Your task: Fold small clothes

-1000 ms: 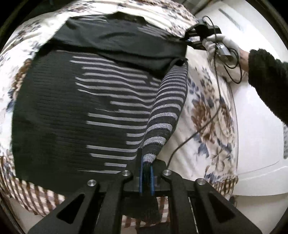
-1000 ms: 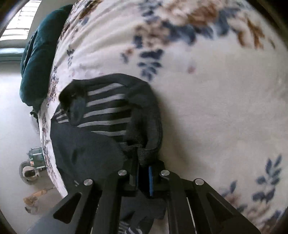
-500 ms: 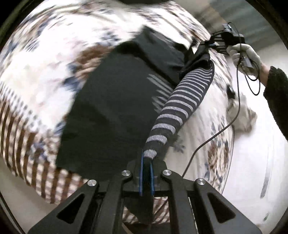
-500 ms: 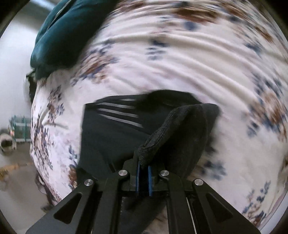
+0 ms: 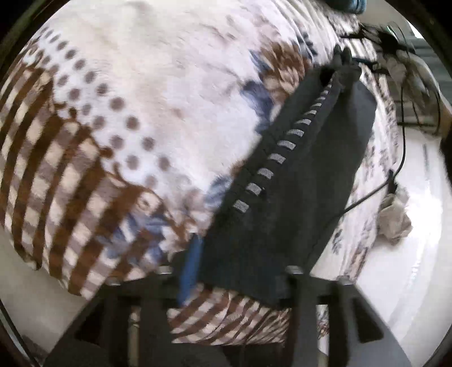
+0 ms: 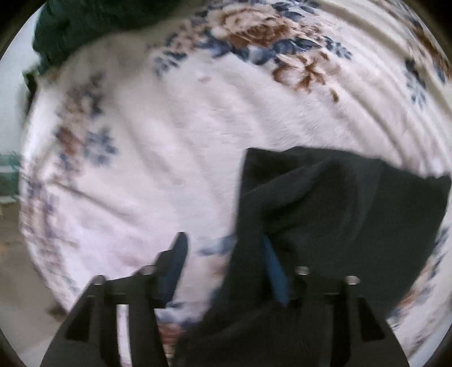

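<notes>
A black knit garment (image 5: 305, 175) with grey stripes lies folded into a long narrow strip on the floral blanket (image 5: 169, 84). In the left wrist view its near end lies between the fingers of my left gripper (image 5: 240, 271), whose jaws are opening; the blue left pad (image 5: 190, 268) stands clear of the cloth. In the right wrist view the garment's dark cloth (image 6: 339, 203) drapes over the right finger of my right gripper (image 6: 226, 268). Those jaws are opening too, and the left pad (image 6: 175, 262) is bare over the blanket (image 6: 169, 141).
A dark teal cushion (image 6: 70, 25) lies at the blanket's far left corner. In the left wrist view a black cable (image 5: 401, 158) runs over the blanket's right edge past a crumpled grey cloth (image 5: 394, 217). White floor (image 5: 418, 268) lies beyond.
Both grippers were shut on the striped sleeve and carried it across the garment. Now both stand with jaws apart and the garment lies as a narrower strip.
</notes>
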`<state>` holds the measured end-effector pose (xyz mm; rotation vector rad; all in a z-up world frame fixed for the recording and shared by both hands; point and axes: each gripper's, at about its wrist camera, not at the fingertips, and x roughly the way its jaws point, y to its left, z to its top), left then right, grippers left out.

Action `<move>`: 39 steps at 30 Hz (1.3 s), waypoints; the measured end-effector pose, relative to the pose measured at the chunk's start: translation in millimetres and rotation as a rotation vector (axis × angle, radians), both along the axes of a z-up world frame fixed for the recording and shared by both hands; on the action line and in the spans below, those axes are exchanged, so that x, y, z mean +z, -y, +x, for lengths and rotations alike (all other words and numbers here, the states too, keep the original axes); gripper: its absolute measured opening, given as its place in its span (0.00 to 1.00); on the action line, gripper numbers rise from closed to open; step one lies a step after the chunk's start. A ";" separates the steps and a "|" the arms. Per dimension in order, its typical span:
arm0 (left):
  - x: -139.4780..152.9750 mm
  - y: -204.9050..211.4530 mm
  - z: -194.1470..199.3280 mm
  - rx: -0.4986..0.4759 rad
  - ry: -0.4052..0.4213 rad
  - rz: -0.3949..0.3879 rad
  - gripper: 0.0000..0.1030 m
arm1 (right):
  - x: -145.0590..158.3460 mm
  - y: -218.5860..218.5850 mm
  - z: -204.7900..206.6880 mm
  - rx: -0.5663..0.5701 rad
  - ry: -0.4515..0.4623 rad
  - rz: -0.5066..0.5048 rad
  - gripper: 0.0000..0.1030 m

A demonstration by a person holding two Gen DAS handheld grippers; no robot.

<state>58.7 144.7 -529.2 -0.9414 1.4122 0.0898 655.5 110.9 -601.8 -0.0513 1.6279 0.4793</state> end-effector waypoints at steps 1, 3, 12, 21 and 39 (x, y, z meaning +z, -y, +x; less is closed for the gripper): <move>0.6 -5.4 -2.1 0.013 -0.001 0.005 0.52 | 6.3 6.1 -6.6 -0.014 -0.003 0.026 0.59; 1.7 -9.9 -1.4 0.002 0.009 0.003 0.53 | 22.2 29.0 -29.3 -0.026 0.005 0.060 0.59; -16.6 39.2 52.0 -0.291 -0.002 0.070 0.52 | -18.7 190.4 -246.2 -0.040 -0.140 -0.175 0.59; -4.3 54.3 53.0 -0.311 0.060 0.037 0.06 | -87.7 252.2 -428.0 -0.183 -0.380 -0.012 0.37; 55.4 28.0 134.3 -0.322 0.099 0.026 0.62 | -16.8 367.7 -369.9 -0.353 -0.245 0.136 0.50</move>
